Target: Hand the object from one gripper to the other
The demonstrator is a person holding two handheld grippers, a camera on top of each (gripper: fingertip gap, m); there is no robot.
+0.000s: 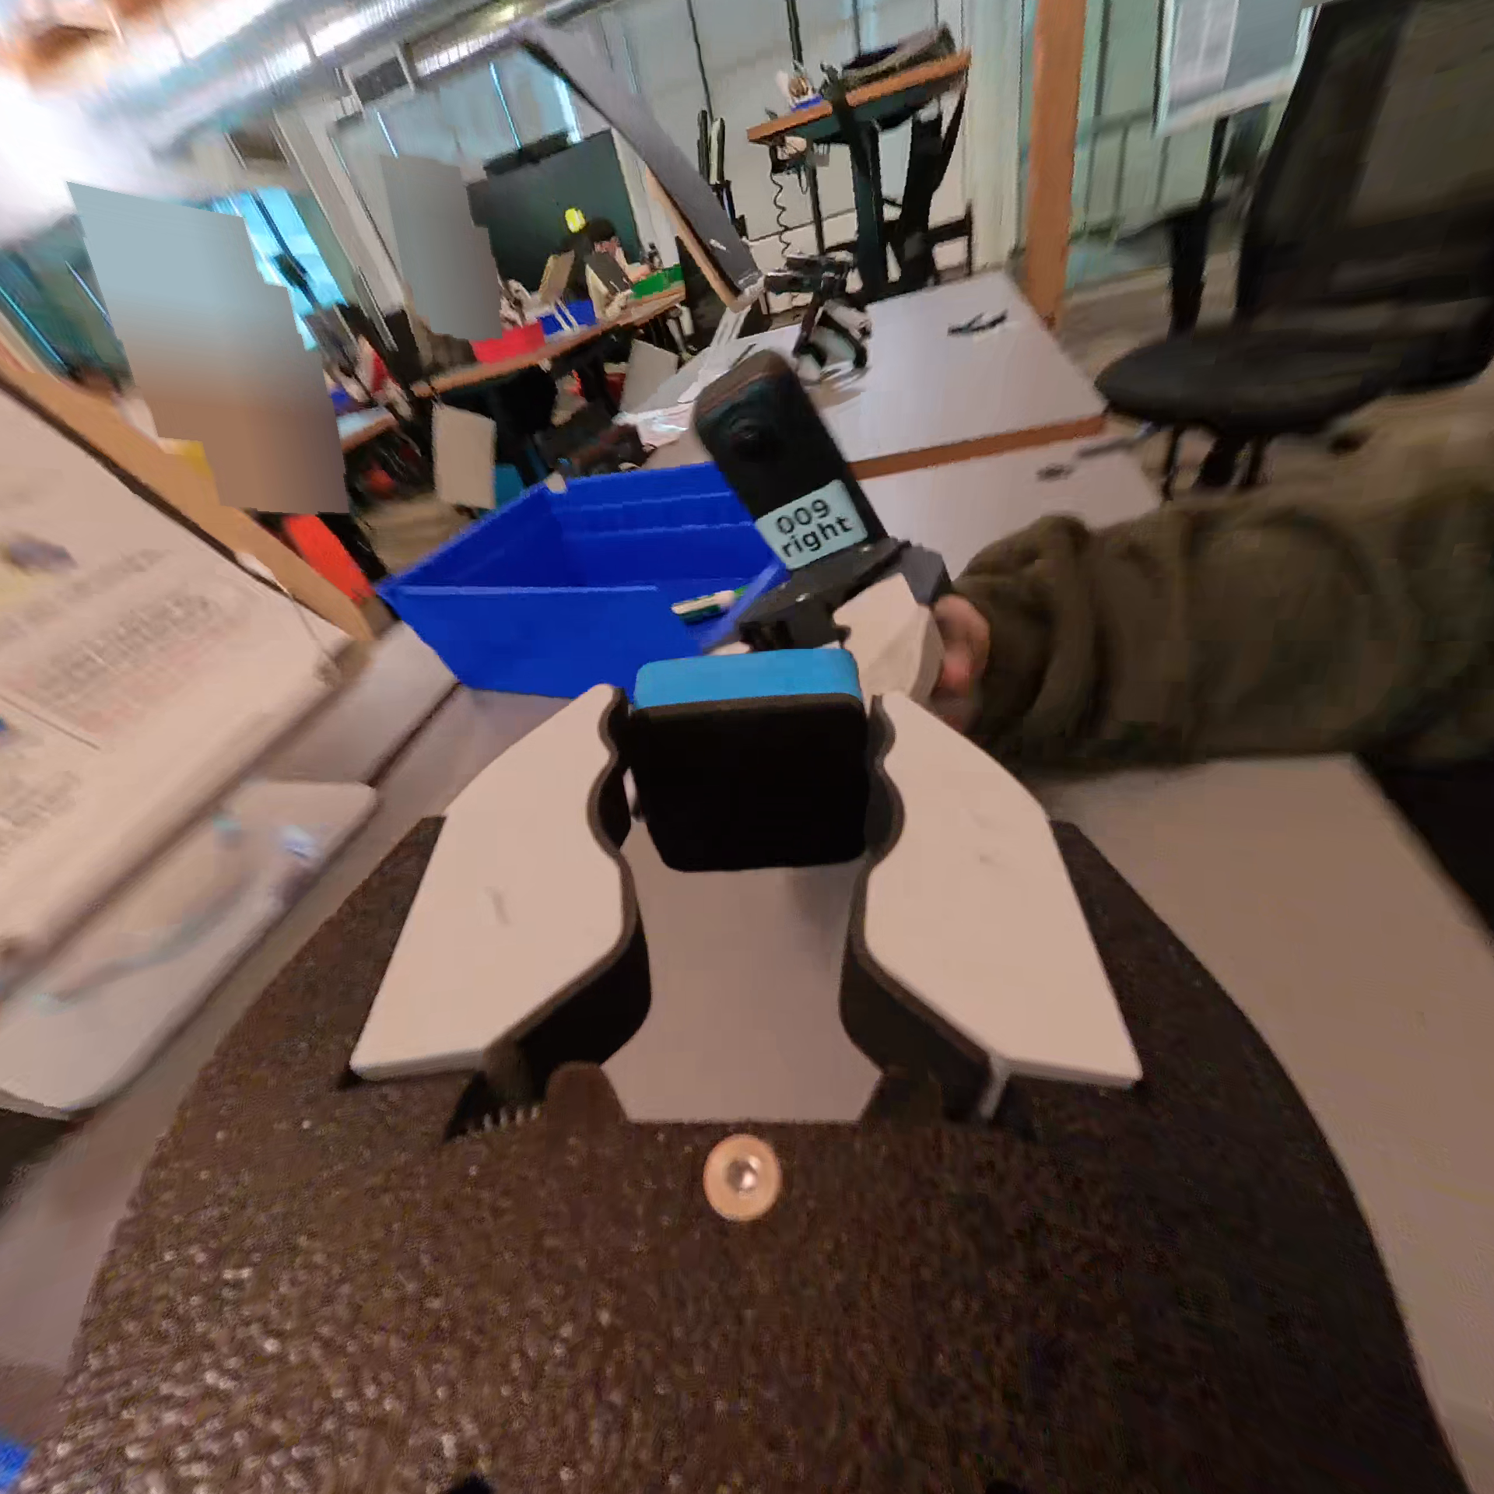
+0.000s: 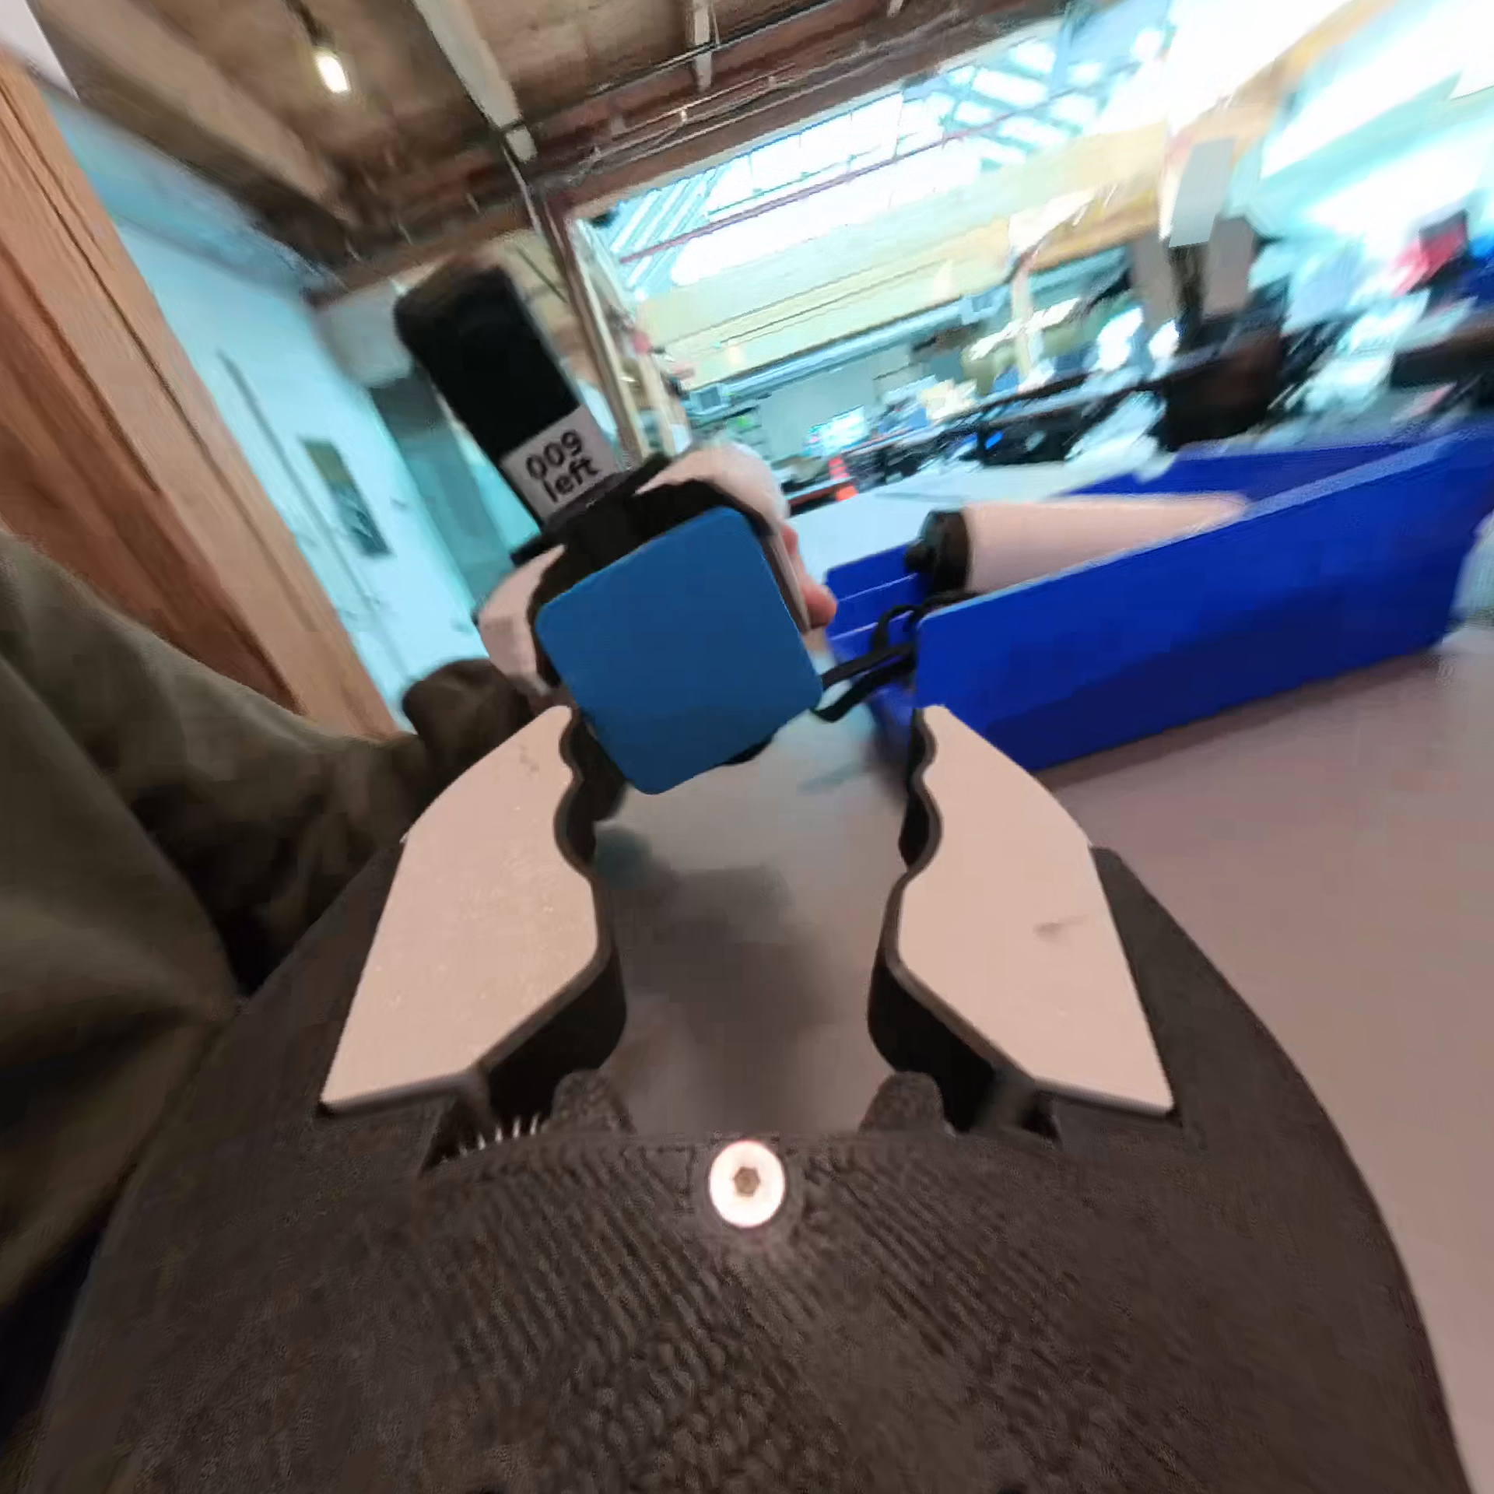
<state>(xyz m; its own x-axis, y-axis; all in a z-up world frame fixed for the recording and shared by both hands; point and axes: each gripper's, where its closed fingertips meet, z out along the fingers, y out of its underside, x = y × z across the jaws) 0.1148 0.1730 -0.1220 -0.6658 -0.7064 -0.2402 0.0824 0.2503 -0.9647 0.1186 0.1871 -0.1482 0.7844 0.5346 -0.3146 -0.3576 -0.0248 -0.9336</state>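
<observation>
The left wrist view shows the left gripper (image 1: 748, 776) squeezing a small block (image 1: 748, 780) between its two pale fingers (image 1: 517, 881); the block's near face is black and its far end is blue. Only the right wrist view shows the blue face flat on, with a thin black cord (image 2: 869, 663) hanging off the block's (image 2: 677, 651) side toward the bin. There the right gripper (image 2: 748, 776) has its fingers (image 2: 485, 913) spread wide with nothing between them, and the block hangs just past the tip of the finger on the picture's left side; I cannot tell if it touches. In the left view the right gripper's (image 1: 796, 626) black body sits just behind the block, held by a hand (image 1: 958, 655) in an olive sleeve (image 1: 1213, 614). The grey worktop (image 1: 1261, 905) lies bare under both grippers and off to the right edge. The left view alone shows papers (image 1: 121, 647) lying near the worktop's left edge. Farther back, a blue bin (image 1: 566, 590) sits on the worktop with a small white and green thing (image 1: 710, 604) inside. Beyond that stand a black chair (image 1: 1310, 323) and more desks.
</observation>
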